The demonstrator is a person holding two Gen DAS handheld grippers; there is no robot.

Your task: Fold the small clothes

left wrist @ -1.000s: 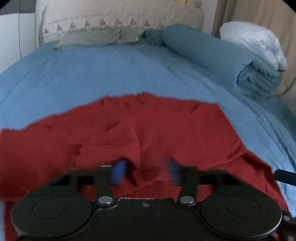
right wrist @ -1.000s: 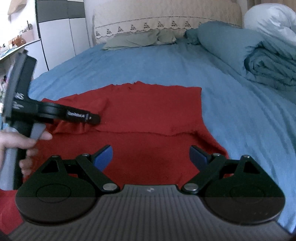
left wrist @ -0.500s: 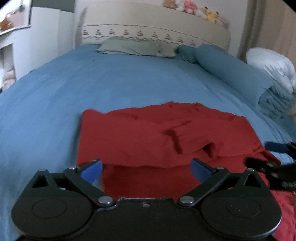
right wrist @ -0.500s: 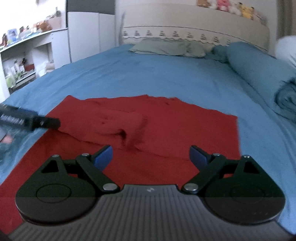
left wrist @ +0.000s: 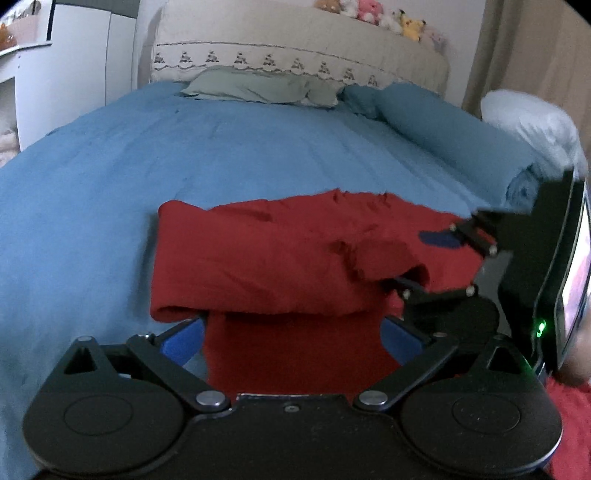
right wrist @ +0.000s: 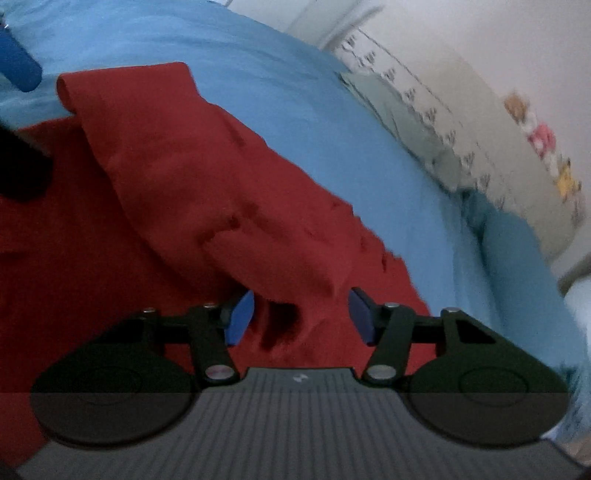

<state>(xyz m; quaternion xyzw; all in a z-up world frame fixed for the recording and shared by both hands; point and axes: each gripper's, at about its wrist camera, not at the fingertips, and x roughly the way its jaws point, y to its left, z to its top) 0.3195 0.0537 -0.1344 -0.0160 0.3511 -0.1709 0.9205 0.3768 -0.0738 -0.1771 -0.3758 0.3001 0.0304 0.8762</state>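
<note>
Red garment (left wrist: 280, 258): lay on the blue bed (left wrist: 184, 155) toward its foot edge, partly folded; an upper layer was doubled over the lower one, with a rolled fold along its near side.
Lower layer: stuck out from under the fold toward the left tool.
Left tool (left wrist: 291, 341): fingers spread wide, one on each side of the lower layer, gripping nothing.
Right tool (right wrist: 301, 317): tilted, fingers parted on either side of a hanging flap of the folded layer; whether the pads touched the cloth could not be told.
Right tool in the left view (left wrist: 439, 258): reached in from the bed's right side at the garment's right end.
Rolled blue duvet (left wrist: 443, 129): along the bed's right edge.
Grey-green pillow (left wrist: 258, 86): at the head edge, against the headboard (left wrist: 295, 48).
Plush toys (left wrist: 369, 11): lined up on top of the headboard.
</note>
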